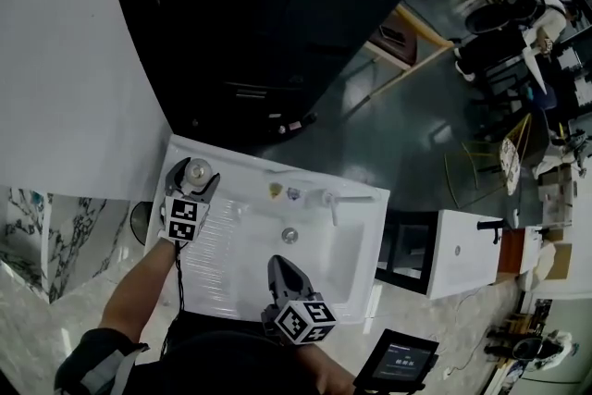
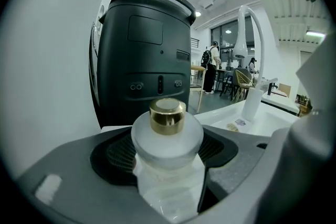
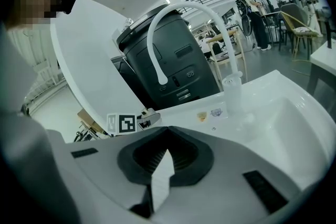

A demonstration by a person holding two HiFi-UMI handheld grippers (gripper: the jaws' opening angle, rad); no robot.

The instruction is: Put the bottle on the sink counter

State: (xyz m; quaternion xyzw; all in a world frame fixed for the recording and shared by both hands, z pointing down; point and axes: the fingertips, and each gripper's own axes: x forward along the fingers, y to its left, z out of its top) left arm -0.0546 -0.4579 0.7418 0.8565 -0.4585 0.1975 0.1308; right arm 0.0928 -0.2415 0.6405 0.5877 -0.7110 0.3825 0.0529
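A tall black appliance (image 1: 277, 23) filled the space behind the white sink counter (image 1: 242, 169), so the only free ledge on that side was the narrow strip at the counter's back left corner, beside the ribbed drainboard (image 1: 217, 259). That strip was probably the intended spot. The basin (image 1: 319, 264) and the arched white faucet (image 3: 173, 23) took up the middle and right. The left gripper (image 1: 191, 183) reached over that back left corner with its jaws clamped on the frosted bottle (image 2: 167, 139). It held the bottle upright by the body, below the shoulder, which should let it go down flat on its base. The right gripper (image 1: 280, 265) hung idle over the front of the basin. Its jaws were drawn together with nothing between them and only a thin pale slit showing between the pads. It was apparently kept clear of the placing hand. The bottle's gold cap (image 2: 167, 115) stood proud above the jaws. Its base was covered by the jaws in both views, so whether it was touching the counter or just above it could not be told. The bottle's contents could not be made out through the frosting. The two small stickers (image 3: 209, 114) beside the faucet were too small to read.
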